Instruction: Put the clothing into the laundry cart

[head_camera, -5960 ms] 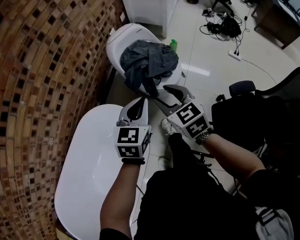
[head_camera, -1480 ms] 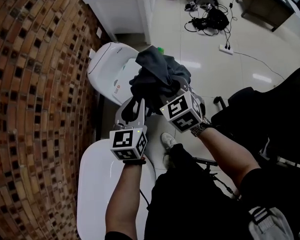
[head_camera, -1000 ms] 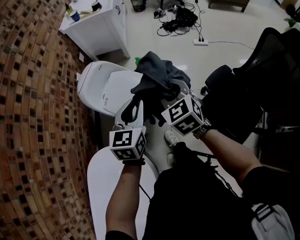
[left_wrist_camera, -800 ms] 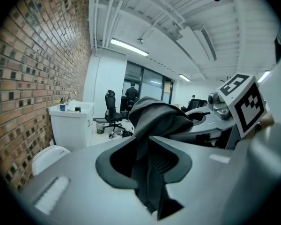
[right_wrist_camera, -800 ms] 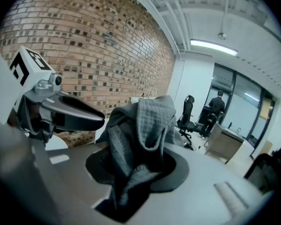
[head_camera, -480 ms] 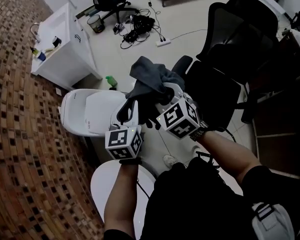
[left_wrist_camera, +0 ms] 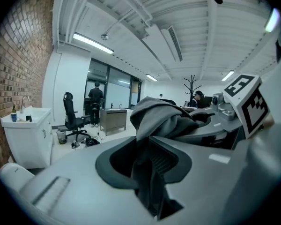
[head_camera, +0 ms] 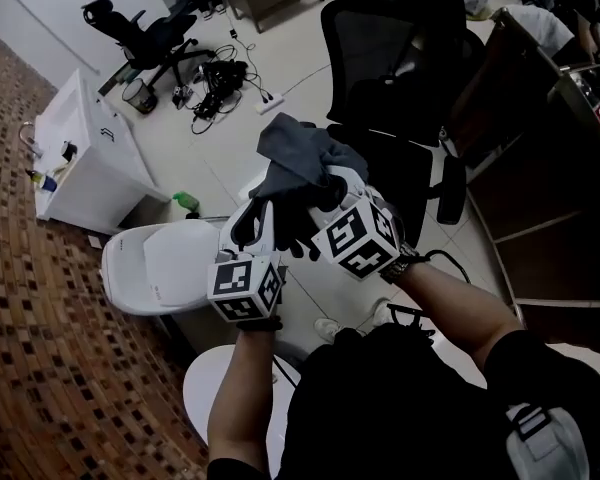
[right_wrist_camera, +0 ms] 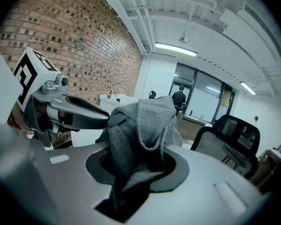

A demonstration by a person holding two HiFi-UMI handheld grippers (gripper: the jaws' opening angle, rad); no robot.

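Bunched grey garment (head_camera: 298, 158), clenched in left gripper (left_wrist_camera: 150, 158) and right gripper (right_wrist_camera: 131, 168) jaws, tips seemingly buried in cloth

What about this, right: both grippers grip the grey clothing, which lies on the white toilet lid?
No. The left gripper and right gripper do grip the grey clothing, but it hangs in the air, off the white toilet lid, as the head view shows.

Lighting: indoor, cool, even. Source: ceiling tube lights (left_wrist_camera: 91, 42), burnt out white in both gripper views. Glare: pale sheen on floor tiles (head_camera: 235, 143). Shadows: soft, faint. Distortion: strong fisheye; brick wall (head_camera: 40, 298) bows; black corners in both gripper views. Focus: nearest foreground soft, background room fairly sharp.
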